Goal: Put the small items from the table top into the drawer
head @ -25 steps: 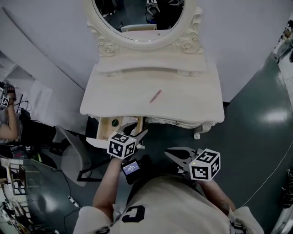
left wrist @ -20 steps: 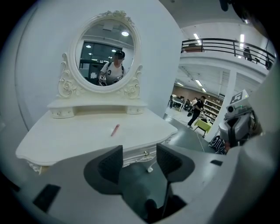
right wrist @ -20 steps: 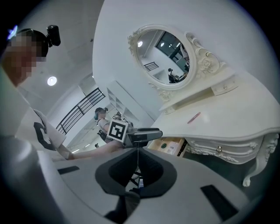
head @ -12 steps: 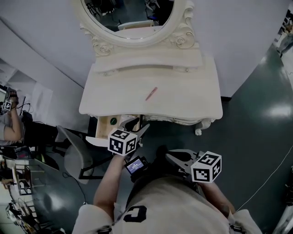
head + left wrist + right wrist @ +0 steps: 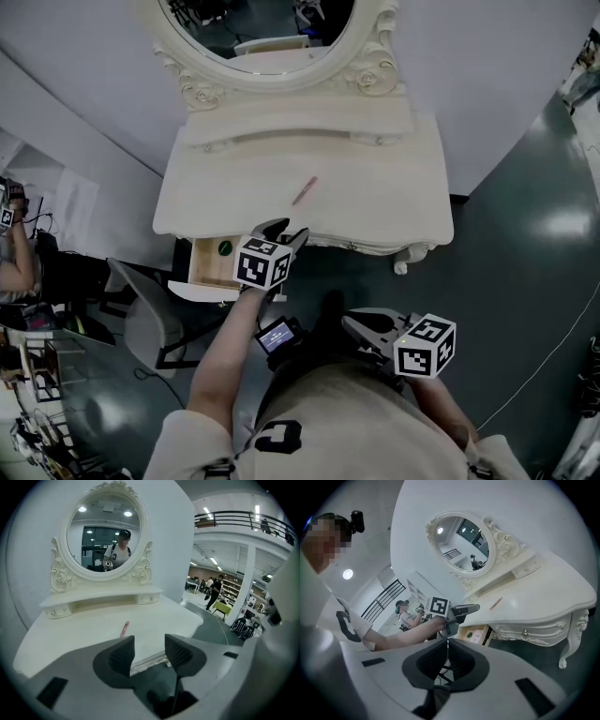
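Left tongs (image 5: 286, 231): apart, empty, just narrowing, at front edge of cream bench (image 5: 384, 202), centre frame. Right tongs (image 5: 356, 323): together, empty, lower right. Slim pink stick (image 5: 305, 190): flat mid-bench, above left tongs, untouched.

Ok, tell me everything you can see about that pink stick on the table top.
The pink stick is slim and straight, reddish pink, like a pen or a lip pencil; what it is made of is too small to tell. It lies flat and slanted near the middle of the cream table top. Only the table top touches it.
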Demonstrator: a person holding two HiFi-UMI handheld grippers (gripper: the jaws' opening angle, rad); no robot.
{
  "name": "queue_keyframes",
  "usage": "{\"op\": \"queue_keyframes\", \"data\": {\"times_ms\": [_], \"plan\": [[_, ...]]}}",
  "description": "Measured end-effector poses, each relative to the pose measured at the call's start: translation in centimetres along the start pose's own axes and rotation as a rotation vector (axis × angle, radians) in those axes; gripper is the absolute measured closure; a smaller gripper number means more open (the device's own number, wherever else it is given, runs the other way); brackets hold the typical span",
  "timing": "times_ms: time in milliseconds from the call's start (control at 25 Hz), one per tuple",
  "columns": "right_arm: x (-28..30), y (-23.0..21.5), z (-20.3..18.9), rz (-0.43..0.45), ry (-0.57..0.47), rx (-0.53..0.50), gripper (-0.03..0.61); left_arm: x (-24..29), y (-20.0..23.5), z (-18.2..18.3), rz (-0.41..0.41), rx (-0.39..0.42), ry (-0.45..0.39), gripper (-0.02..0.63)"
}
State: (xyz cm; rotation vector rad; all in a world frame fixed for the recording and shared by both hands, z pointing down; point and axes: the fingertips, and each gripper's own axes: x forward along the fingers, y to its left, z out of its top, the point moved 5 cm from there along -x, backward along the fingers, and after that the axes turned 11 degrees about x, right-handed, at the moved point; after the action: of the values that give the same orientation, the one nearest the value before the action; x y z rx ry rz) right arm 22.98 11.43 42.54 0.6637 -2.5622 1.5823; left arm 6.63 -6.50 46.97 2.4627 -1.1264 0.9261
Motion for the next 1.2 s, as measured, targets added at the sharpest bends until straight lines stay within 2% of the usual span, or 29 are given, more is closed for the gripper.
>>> {"op": "queue_keyframes", "data": {"times_ms": [320,560,840,1200], "plan": [[2.0,-1.5,1.7,-0.051,0.048,0.019,0.549,5.6,4.4,-0.2,0.017,-0.012,0.058,0.368],[3.7,-2.8,2.8,-0.078,0.075,0.055,0.549,9.3,7.2,-0.3,0.012,0.010,0.097,0.377],[5.1,-3.4,3.5,-0.093,0.090,0.076,0.549,12.2,8.2,-1.2,-0.007,0.048,0.141,0.396],[5.4,-3.9,3.7,-0.122,0.102,0.087,0.549,13.4,8.9,-2.7,-0.003,0.039,0.166,0.436]]}}
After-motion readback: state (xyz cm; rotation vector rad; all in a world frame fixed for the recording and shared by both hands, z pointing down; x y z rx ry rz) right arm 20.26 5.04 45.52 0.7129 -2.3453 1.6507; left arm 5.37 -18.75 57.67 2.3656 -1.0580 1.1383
